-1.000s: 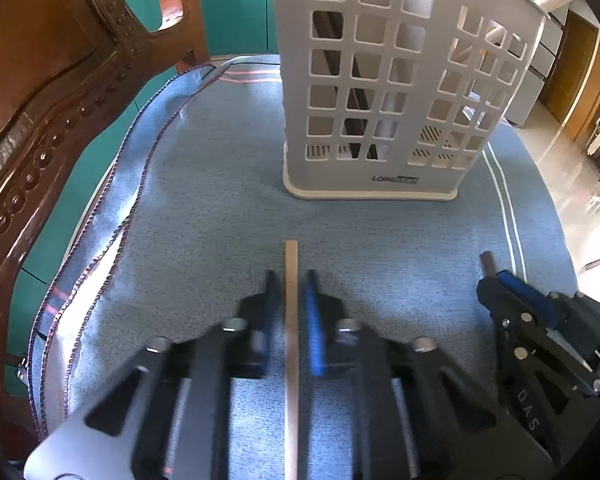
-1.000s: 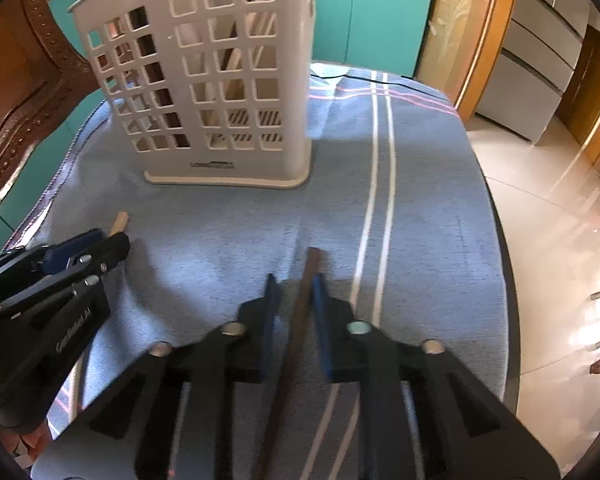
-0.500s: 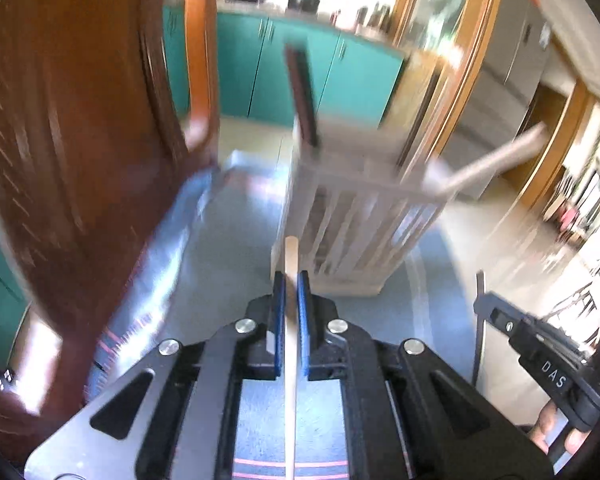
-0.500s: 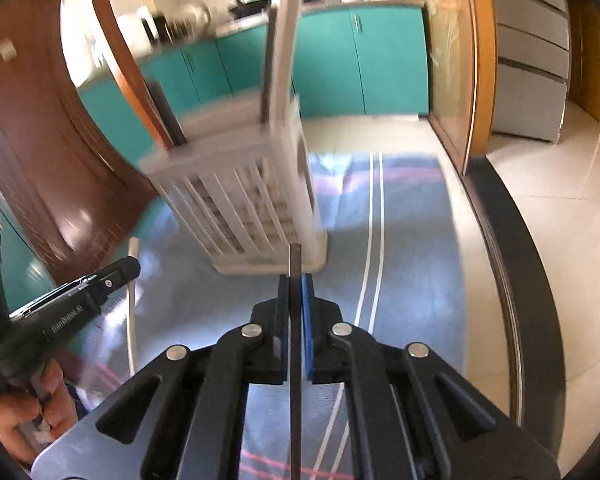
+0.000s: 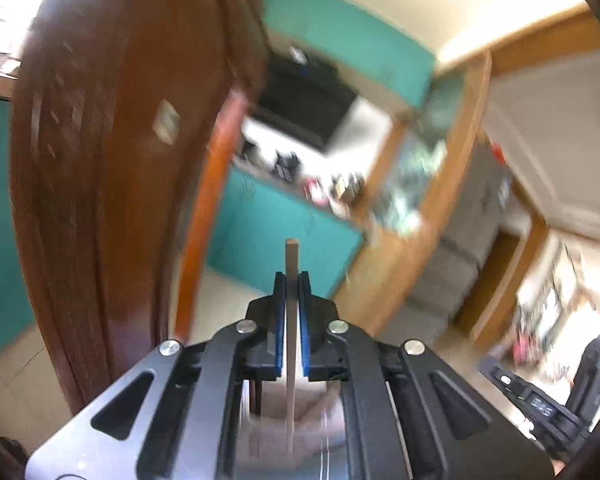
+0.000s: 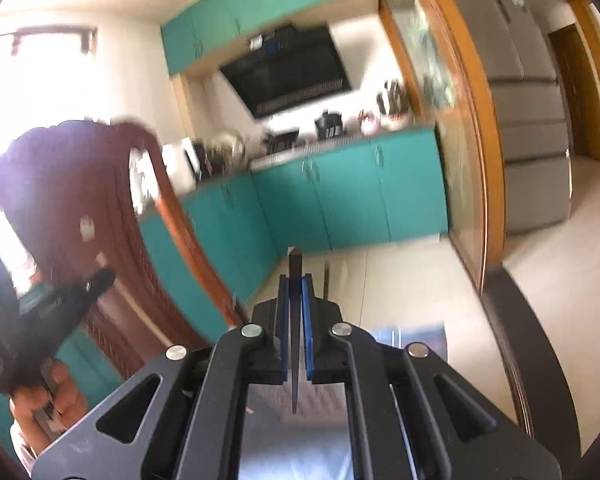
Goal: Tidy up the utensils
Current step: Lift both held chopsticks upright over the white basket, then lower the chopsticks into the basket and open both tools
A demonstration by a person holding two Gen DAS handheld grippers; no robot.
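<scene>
Left wrist: left hand-held gripper [image 5: 292, 280] clamped a pale wooden stick [image 5: 291, 256]. Right wrist: right hand-held gripper [image 6: 296, 282] pinched a dark stick [image 6: 295, 268]; both pointed at teal cabinets [image 6: 340, 196].

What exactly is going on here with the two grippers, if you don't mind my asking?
A person is sorting utensils with a handheld gripper in each hand. The left gripper is shut on a light wooden chopstick, and the right gripper is shut on a dark chopstick. Both are held up in the air, pointing roughly level toward the teal kitchen cabinets. Neither chopstick has been put away yet.
</scene>
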